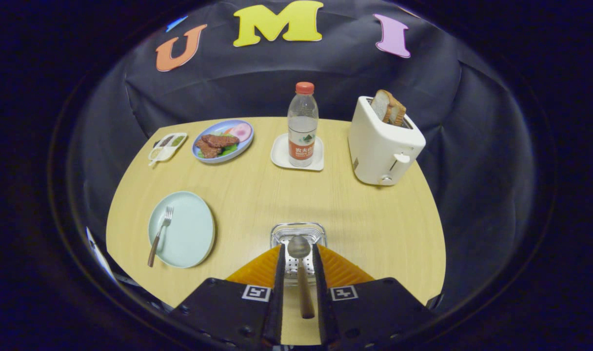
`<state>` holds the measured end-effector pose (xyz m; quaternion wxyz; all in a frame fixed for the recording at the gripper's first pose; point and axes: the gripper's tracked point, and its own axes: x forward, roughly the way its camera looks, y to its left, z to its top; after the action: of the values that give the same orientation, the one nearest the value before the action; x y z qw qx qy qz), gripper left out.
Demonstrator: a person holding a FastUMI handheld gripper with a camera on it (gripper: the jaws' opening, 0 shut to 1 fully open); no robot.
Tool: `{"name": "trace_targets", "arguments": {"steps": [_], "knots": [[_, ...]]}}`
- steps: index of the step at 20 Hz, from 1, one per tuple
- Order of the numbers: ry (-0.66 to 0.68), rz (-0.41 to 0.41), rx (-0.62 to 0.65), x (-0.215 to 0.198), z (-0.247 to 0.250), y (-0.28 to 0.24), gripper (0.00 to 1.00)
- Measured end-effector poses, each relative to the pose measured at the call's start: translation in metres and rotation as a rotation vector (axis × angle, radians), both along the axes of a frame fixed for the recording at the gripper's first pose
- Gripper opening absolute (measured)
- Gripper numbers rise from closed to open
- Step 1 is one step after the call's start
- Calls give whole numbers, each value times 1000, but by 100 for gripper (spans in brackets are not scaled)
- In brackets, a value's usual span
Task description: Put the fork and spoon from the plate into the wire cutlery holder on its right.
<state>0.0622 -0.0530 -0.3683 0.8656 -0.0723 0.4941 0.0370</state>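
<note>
1. Gripper (299,253) fingers clamp a wooden-handled spoon (300,273), its steel bowl pointing ahead at 12 o'clock.
2. Just beyond the fingertips sits the wire cutlery holder (298,231), under the spoon's bowl.
3. At 10 o'clock, a pale green plate (189,234) carries the brown-handled fork (159,235).
4. Farther off, a water bottle (302,124) with a red label; its writing is too small to read.
5. At 1 o'clock, a white toaster (382,146) holds bread.
</note>
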Motion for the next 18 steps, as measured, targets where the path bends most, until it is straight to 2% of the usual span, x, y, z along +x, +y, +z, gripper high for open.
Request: {"name": "trace_targets", "arguments": {"steps": [1, 2, 5, 8, 10, 18], "knots": [[-12, 4, 10, -1, 2, 4, 34], [-27, 3, 14, -1, 3, 7, 46], [-66, 22, 35, -2, 9, 23, 63], [-113, 36, 37, -4, 13, 42, 93], [-143, 36, 41, -5, 16, 60, 98], [-93, 129, 45, -36, -13, 158, 98]]}}
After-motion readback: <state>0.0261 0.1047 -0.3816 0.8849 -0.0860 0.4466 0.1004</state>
